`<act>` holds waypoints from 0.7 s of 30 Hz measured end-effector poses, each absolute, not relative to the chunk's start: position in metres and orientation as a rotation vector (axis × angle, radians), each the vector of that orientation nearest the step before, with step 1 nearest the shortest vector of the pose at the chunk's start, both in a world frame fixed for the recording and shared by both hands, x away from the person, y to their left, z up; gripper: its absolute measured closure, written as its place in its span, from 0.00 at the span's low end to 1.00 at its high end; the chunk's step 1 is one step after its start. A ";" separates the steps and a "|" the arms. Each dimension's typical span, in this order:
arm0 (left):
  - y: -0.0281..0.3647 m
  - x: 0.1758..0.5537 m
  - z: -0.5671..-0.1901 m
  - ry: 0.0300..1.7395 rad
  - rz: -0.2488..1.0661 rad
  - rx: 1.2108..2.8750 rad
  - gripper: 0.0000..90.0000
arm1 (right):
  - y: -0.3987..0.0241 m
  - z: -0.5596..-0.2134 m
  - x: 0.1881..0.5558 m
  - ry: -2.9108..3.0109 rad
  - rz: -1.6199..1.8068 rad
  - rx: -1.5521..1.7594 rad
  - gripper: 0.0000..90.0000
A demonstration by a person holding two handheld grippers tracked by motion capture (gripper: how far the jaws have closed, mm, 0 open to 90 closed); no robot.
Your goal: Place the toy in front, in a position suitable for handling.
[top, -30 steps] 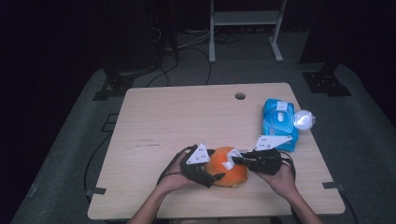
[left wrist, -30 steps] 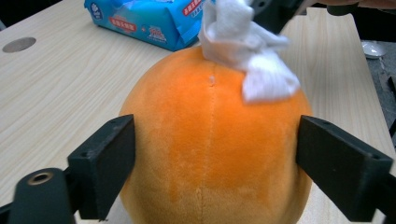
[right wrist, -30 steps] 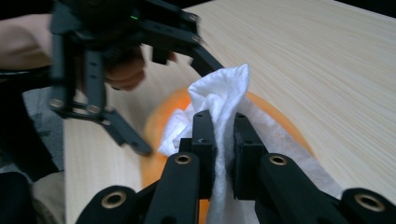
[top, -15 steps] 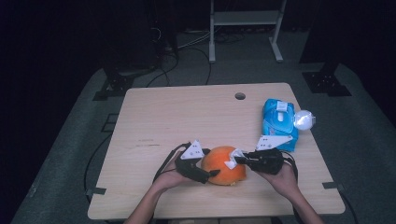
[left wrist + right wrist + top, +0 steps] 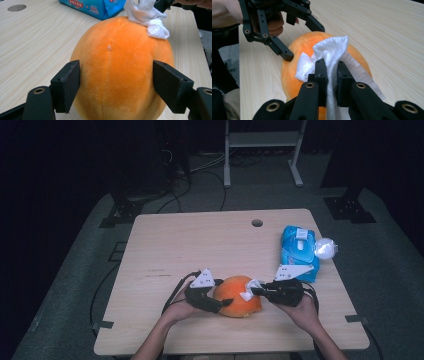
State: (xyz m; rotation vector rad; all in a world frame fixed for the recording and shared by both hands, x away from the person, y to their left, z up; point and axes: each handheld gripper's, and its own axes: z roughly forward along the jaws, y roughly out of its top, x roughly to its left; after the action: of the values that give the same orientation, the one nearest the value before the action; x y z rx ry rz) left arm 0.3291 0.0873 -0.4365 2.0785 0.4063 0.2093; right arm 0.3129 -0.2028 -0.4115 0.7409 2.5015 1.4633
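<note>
An orange plush ball (image 5: 235, 300) lies near the table's front edge. My left gripper (image 5: 220, 302) reaches it from the left. In the left gripper view its jaws have just been closing, and both pads (image 5: 70, 82) now press into the sides of the orange plush ball (image 5: 120, 65). My right gripper (image 5: 331, 70) comes in from the right, shut on a white wipe (image 5: 332, 47) that lies against the top of the plush ball (image 5: 304, 43). The right gripper (image 5: 255, 291) shows in the high view, and the wipe (image 5: 150, 17) in the left gripper view.
A blue pack of wipes (image 5: 298, 251) lies at the table's right edge with a white round object (image 5: 325, 248) beside it. The wooden table (image 5: 200, 245) has a small hole (image 5: 257, 223) near its far edge. A metal stand and cables sit on the floor behind.
The left gripper's jaws have narrowed onto the sides of the plush ball. The right gripper has stayed in place with the wipe on top of the ball.
</note>
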 end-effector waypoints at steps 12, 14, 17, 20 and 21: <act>0.092 0.332 -0.436 0.430 0.224 2.067 0.33 | -0.201 -0.411 0.312 2.492 1.451 0.723 0.90; 0.096 0.334 -0.436 0.462 0.217 2.061 0.33 | -0.206 -0.414 0.314 2.493 1.437 0.754 0.90; 0.097 0.336 -0.436 0.475 0.212 2.056 0.31 | -0.208 -0.416 0.314 2.491 1.438 0.764 0.90; 0.091 0.332 -0.432 0.445 0.237 2.032 0.19 | -0.203 -0.416 0.313 2.490 1.412 0.758 0.90; 0.089 0.330 -0.430 0.422 0.238 2.019 0.19 | -0.203 -0.416 0.313 2.490 1.412 0.758 0.90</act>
State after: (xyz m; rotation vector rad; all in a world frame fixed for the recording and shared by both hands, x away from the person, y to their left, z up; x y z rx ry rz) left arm 0.3303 0.0891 -0.4299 2.0192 0.4221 0.2382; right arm 0.3129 -0.2030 -0.4160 0.7580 2.4895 1.4125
